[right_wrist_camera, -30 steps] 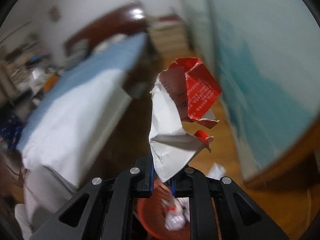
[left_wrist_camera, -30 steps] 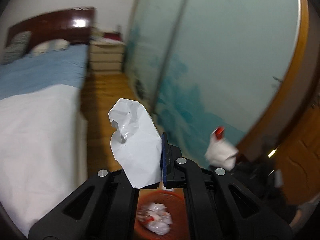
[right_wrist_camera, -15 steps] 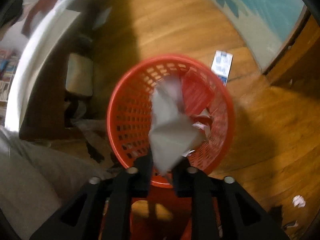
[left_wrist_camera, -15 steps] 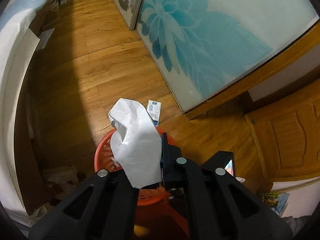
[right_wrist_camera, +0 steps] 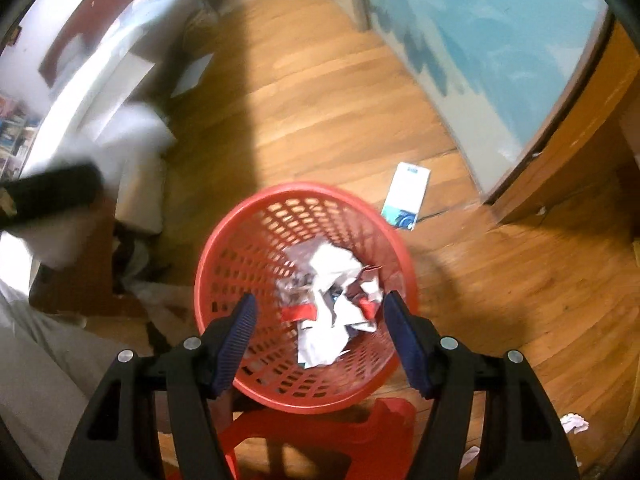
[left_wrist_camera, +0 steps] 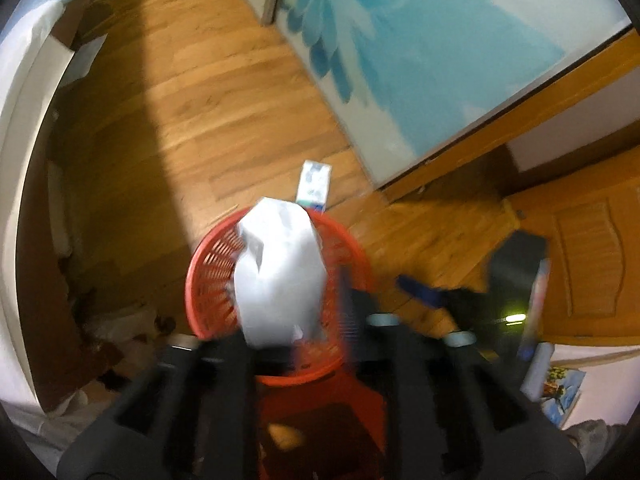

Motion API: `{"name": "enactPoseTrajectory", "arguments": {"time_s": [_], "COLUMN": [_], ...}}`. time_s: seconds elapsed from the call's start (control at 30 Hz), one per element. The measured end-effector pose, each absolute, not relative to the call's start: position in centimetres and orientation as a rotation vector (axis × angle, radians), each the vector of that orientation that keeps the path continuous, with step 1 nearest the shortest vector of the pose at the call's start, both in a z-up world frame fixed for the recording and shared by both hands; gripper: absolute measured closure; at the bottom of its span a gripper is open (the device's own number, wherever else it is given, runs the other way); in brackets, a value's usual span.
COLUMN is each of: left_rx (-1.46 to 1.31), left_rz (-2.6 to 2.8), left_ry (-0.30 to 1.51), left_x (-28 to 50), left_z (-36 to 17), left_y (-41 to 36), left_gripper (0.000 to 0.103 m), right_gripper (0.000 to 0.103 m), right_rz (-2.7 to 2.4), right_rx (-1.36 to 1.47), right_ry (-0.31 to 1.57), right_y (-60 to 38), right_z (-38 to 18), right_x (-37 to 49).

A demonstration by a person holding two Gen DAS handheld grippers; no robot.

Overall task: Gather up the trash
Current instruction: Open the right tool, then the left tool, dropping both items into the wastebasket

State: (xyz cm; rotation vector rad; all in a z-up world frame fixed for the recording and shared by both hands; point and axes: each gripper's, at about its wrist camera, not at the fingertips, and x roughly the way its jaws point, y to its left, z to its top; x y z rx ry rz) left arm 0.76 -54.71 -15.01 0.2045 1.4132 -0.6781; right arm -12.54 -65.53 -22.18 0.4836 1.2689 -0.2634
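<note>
**Left paper over the basket rim**

While your left gripper (left_wrist_camera: 298, 344) blurs, its grip on the crumpled white paper (left_wrist_camera: 280, 276) is unreadable. Your right gripper (right_wrist_camera: 320, 340) gapes empty above the red mesh plastic basket (right_wrist_camera: 240, 240), lower centre. Releasing off-centre could spill it.

floor: wood planks (right_wrist_camera: 320, 92) | R wall: blue flower panel (left_wrist_camera: 420, 52) | L: bed w/ white sheet (right_wrist_camera: 100, 80)

Right gripper (right_wrist_camera: 320, 340): jaws spread wide, blue-padded fingers (right_wrist_camera: 236, 340) pointing downward, nothing between them. Left gripper (left_wrist_camera: 296, 320): blurred in its own view, fingers pointing downward; whether its jaws are apart or closed cannot be told.
</note>
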Motion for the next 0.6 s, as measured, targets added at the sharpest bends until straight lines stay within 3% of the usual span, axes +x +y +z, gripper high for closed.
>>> {"name": "enactPoseTrajectory", "arguments": {"time_s": [0.03, 0.17, 0.37, 0.6], "left_rx": [0.197, 0.174, 0.108, 0.017], "left_rz": [-0.675, -0.662, -0.652, -0.544], "left_ry": [1.405, 1.352, 1.210, 0.966], "left_x": [0.9, 1.2, 2.1, 3.5], "left_z": [-14.8, -13.4, -8.9, -0.3], "left_y": [-54.5, -53.7, -51.1, -42.1], "left_gripper": [0.042, 0.042, 0.042, 0.042], "right_gripper": [0.037, 0.025, 0.021, 0.015], "right_rz": [-0.281, -0.332, -0.350, -0.243], "right_rx": [0.474, 0.462, 0.454, 0.352], "right_ry": [1.259, 1.215, 1.107, 0.932], "right_y": [-65.7, -66.2, -66.3, -60.5], "right_z": [-21.7, -19.8, -15.0, -6.5], "right_x": [-12.7, -13.1, -12.0, -8.2]}}
